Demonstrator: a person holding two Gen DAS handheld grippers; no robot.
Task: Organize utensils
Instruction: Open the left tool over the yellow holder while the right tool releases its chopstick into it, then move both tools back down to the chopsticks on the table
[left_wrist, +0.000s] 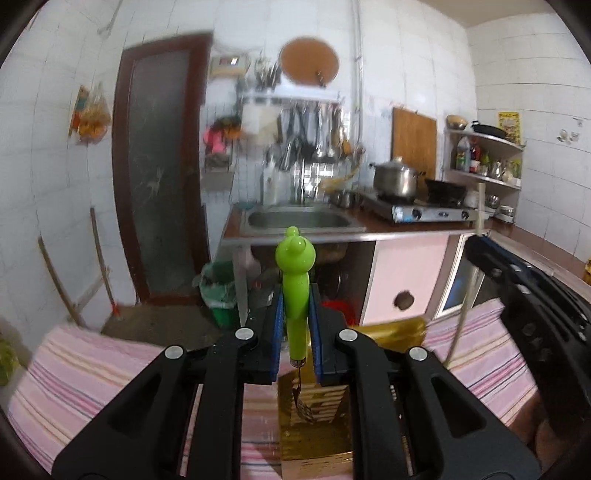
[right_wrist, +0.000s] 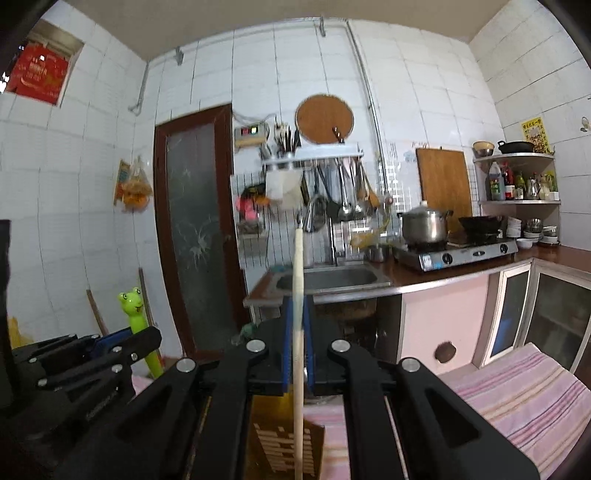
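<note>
My left gripper (left_wrist: 296, 306) is shut on a fork with a green frog-shaped handle (left_wrist: 295, 280), held upright with the metal tines (left_wrist: 304, 408) pointing down over a yellow utensil holder (left_wrist: 314, 413). My right gripper (right_wrist: 298, 339) is shut on a long pale wooden stick-like utensil (right_wrist: 298, 295), held upright, its lower end over the yellow holder (right_wrist: 284, 443). In the right wrist view the left gripper (right_wrist: 122, 343) and the frog handle (right_wrist: 138, 325) show at the left. In the left wrist view the right gripper (left_wrist: 487, 258) and its stick (left_wrist: 469, 288) show at the right.
The holder stands on a pink striped cloth (left_wrist: 92, 373). Behind are a steel sink (left_wrist: 299, 219), a gas stove (left_wrist: 424, 210) with a pot (left_wrist: 395, 179), a corner shelf (left_wrist: 484, 155), hanging utensils (right_wrist: 340, 188), a dark door (right_wrist: 199, 229) and a green bin (left_wrist: 218, 291).
</note>
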